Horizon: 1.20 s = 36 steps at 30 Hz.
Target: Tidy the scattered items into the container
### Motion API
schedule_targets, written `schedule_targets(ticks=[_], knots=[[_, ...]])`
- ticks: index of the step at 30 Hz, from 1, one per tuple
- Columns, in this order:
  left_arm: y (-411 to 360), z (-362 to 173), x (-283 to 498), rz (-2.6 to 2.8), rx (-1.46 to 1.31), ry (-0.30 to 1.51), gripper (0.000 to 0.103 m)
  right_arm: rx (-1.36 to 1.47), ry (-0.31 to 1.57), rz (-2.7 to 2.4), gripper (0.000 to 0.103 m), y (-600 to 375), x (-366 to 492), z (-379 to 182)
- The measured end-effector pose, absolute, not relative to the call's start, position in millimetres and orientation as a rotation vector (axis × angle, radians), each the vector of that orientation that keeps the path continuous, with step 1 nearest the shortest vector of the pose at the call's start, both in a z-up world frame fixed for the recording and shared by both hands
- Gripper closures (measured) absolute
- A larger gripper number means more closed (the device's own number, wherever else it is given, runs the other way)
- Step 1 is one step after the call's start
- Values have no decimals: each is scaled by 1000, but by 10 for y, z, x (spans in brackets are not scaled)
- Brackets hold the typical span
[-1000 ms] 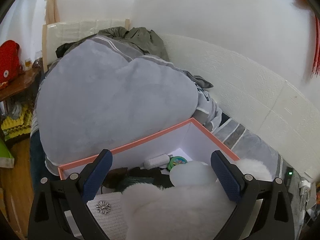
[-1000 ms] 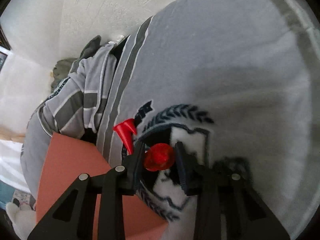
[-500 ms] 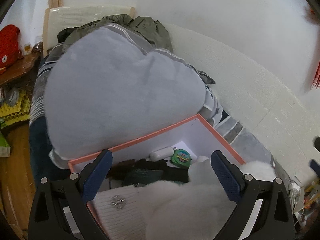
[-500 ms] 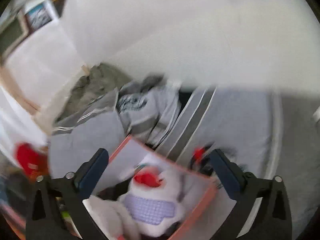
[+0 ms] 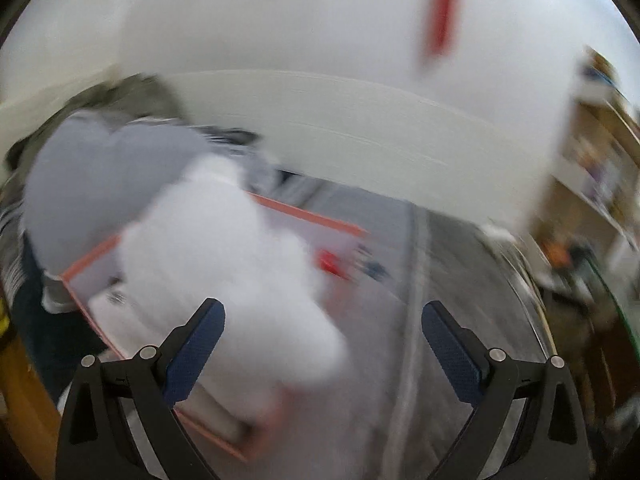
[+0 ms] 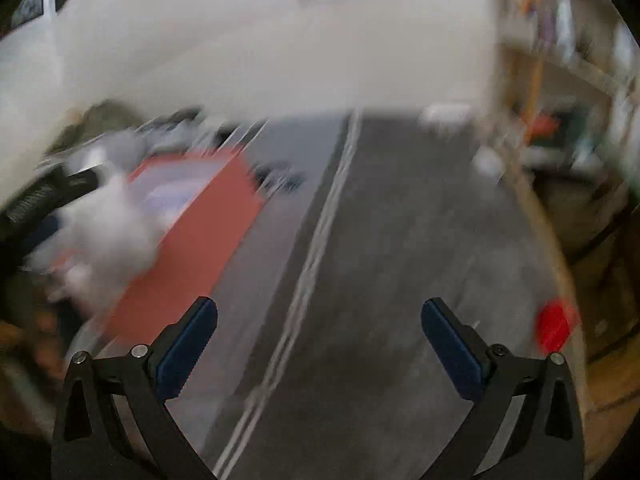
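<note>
Both views are blurred. My left gripper [image 5: 323, 336] is spread wide with nothing between its fingers; the pink-rimmed box [image 5: 308, 213] sits just beyond it at centre left, a white plush toy [image 5: 224, 264] bulging out of it. My right gripper [image 6: 319, 334] gapes empty over the grey bed [image 6: 380, 280]; there the box [image 6: 192, 248] lies at left, and a small red item [image 6: 554, 326] at lower right.

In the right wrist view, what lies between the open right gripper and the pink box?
Only grey bedding with a double white stripe separates the right gripper from the pink box.
</note>
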<state>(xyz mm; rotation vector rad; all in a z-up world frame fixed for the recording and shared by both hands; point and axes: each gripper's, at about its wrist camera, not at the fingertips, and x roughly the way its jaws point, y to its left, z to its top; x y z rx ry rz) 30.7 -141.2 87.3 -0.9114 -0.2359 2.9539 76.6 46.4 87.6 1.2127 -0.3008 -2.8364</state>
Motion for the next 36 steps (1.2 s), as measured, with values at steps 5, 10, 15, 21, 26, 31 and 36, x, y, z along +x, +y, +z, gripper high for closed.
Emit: schedule_targets(ticks=[5, 10, 15, 21, 26, 31, 36], knots=[[-936, 878, 786, 2871, -874, -137, 0, 1090, -290, -2966, 1, 685, 1304, 990], [-648, 1032, 1203, 2944, -745, -31, 0, 1019, -375, -3074, 1, 904, 1618, 1086], [-582, 1170, 1408, 2956, -720, -55, 0, 880, -310, -3189, 1, 925, 1778, 1372], [-491, 1295, 1606, 2957, -670, -130, 0, 712, -158, -3333, 1, 893, 2020, 1634], [-342, 1317, 1650, 3005, -705, -89, 0, 720, -147, -3320, 1, 927, 2094, 1625], [-267, 1312, 1642, 3030, -768, -79, 0, 799, -205, -3275, 1, 973, 2107, 1547], [-250, 1279, 1636, 3017, -807, -71, 0, 822, -191, -3276, 1, 973, 2126, 1540]])
